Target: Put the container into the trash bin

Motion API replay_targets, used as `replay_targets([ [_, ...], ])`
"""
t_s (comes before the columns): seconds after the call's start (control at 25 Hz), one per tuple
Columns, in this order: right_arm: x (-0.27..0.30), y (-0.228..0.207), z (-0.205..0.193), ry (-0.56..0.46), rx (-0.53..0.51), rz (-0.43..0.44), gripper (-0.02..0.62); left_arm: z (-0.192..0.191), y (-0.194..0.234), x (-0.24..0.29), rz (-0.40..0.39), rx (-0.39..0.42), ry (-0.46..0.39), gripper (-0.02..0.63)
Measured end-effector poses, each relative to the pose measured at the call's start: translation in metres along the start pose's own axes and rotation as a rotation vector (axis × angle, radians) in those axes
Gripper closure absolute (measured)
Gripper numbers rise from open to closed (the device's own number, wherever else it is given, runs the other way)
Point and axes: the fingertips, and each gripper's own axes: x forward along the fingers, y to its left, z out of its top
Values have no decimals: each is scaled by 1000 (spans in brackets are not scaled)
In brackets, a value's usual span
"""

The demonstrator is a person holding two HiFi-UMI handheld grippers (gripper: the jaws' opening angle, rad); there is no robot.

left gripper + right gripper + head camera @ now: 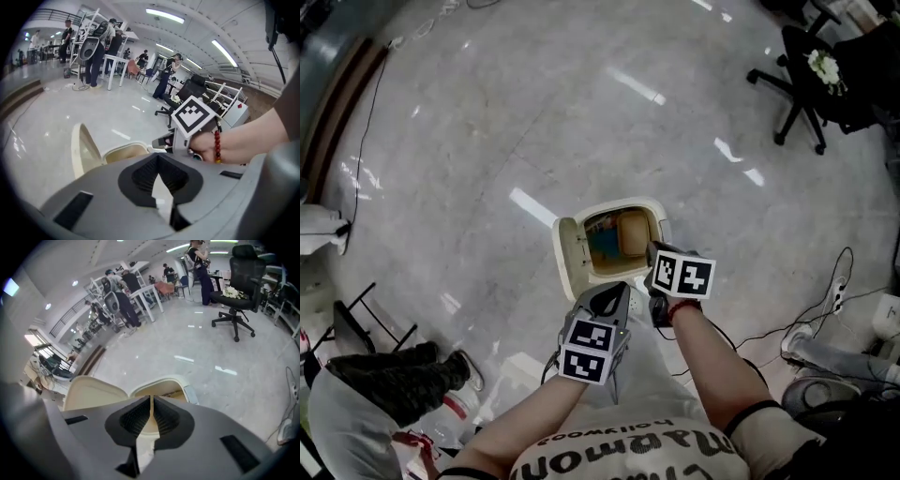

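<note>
Both tongs over the trash bin (572, 253), lid (573, 246) flipped up on the side nearer the left tongs (617, 291). Left tongs: jaws pressed together at the tips, nothing between them; the bin's rim (123, 150) sits just ahead of the tips, and the right tongs (161, 141) are close off to their right. Right tongs (655, 251): jaws narrow, faces meeting, nothing caught; the bin mouth (164, 383) lies directly beyond the tips, the raised lid (93, 392) to their left. From the head view I make out a tan boxy shape (633, 234) down inside the bin, just ahead of the right tongs. I take it for the container, though at this height I can't be certain. Office chair (236, 291) well beyond the right tongs.
</note>
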Motion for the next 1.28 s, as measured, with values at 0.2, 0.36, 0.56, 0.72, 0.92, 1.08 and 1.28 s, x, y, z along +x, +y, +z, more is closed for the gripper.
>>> replay_targets([
  [0.2,-78,46,39,-141,-14,53,575,63,-8,-44,-10,45,-109,597],
  [0.36,-151,83,80,-316,-107,77,577,112,-28,-81,-50,96,-223,597],
  [0.56,-244,113,108,-504,-135,145,592,133,-61,-114,-71,115,-295,597],
  [0.72,-304,131,136,-629,-195,171,592,166,-76,-143,-68,152,-396,597],
  [0.92,-359,141,147,-719,-282,191,592,203,-93,-180,-21,145,-533,597],
  [1.08,-392,129,141,-722,-367,184,592,211,-124,-195,2,119,-608,597],
  [1.28,-427,85,124,-714,-423,186,593,195,-172,-183,24,70,-631,597],
])
